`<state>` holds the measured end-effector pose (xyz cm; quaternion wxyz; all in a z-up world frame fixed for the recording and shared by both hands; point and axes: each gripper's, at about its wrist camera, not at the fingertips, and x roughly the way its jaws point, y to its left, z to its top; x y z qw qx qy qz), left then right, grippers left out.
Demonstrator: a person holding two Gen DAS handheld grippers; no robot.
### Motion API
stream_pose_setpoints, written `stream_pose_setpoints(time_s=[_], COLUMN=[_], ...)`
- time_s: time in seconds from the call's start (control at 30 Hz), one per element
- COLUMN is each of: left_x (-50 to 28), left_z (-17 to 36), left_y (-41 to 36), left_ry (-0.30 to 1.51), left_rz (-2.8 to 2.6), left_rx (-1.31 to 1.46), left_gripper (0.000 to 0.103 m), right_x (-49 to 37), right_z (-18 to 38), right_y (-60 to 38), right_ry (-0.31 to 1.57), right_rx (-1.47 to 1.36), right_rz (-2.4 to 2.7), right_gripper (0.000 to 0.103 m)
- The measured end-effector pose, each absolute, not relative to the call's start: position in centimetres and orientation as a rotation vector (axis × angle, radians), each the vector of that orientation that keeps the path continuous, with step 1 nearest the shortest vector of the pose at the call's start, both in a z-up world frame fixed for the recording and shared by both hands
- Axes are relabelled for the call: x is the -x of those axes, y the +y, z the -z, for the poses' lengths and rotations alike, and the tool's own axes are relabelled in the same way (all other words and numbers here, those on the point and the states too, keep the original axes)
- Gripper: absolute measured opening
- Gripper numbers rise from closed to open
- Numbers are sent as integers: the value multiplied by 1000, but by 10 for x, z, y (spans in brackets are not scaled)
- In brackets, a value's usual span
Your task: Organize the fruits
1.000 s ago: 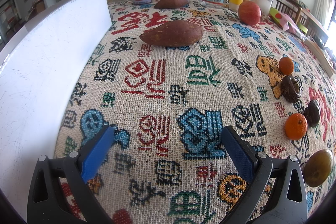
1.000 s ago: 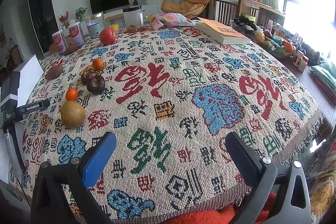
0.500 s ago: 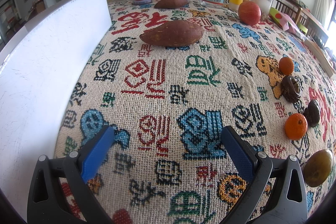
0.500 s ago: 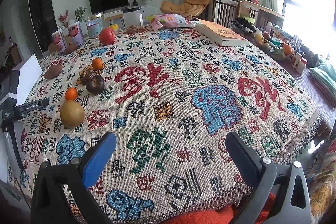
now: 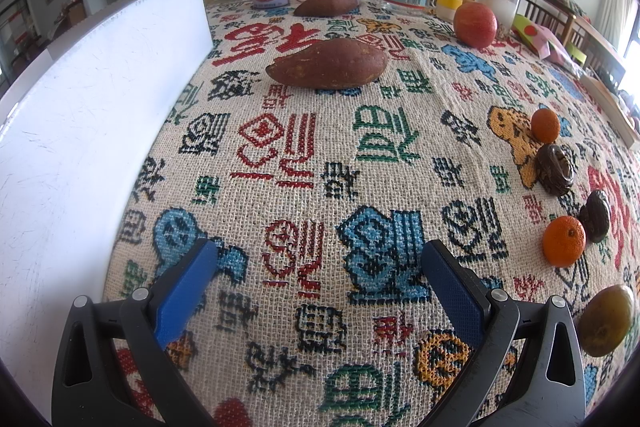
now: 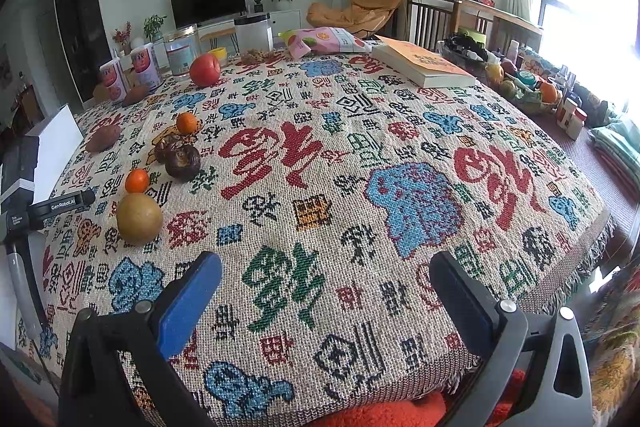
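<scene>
Jaws spread on both grippers, empty above patterned cloth [image 6: 320, 155].

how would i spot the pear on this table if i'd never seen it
Start at the white board standing at the table's left edge in the right wrist view, then follow the loose row of fruit running toward the near edge. The pear is the last in that row, just in front of a small orange: the biggest, round, dull yellow-brown.
</scene>
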<state>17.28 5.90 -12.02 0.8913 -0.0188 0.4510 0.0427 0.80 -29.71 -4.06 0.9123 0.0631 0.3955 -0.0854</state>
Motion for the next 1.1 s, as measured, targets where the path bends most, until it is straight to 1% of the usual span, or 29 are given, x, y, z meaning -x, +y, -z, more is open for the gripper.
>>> stream_pose_setpoints(time_s=[1.1], left_x=[-173], left_z=[120], left_y=[59], left_ry=[936], left_rz=[-89], left_rx=[38], left_gripper=[103], right_x=[-11], right_z=[44], right_y=[-298], right_ry=[823], right_rx=[-139], right_rz=[155], right_gripper=[103])
